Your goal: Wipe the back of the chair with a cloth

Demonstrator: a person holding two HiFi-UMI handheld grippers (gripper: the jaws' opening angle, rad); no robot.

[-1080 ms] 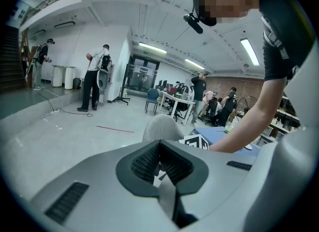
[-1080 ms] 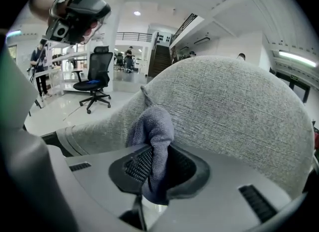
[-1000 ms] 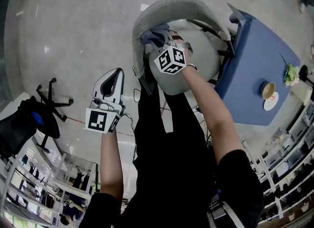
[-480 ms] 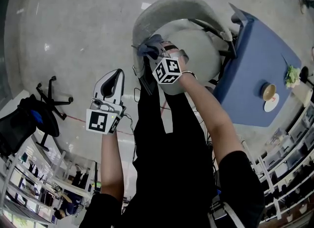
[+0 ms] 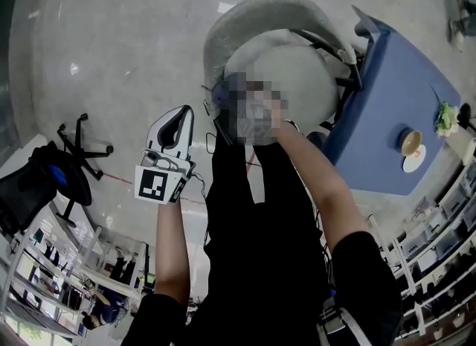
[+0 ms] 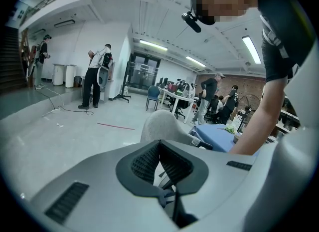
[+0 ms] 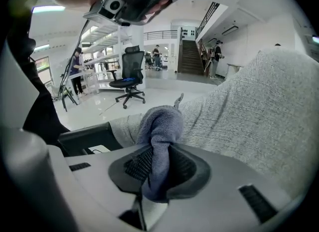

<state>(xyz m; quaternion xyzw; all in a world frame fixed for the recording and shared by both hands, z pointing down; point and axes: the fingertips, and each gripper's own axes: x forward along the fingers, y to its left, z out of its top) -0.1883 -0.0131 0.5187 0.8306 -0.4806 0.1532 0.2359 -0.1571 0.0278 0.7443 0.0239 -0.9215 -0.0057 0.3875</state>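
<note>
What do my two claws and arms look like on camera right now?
The left claw and the right claw are pale grey plastic shells with black ribbed pads inside. The left one carries a white cube with black square markers and a thin cable trailing off it. The person wears a black short-sleeved top; the forearms are bare.

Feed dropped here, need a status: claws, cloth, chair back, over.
Right claw shut on cloth, at the chair back. Left claw shut, empty, held aside. Nothing in the way.
</note>
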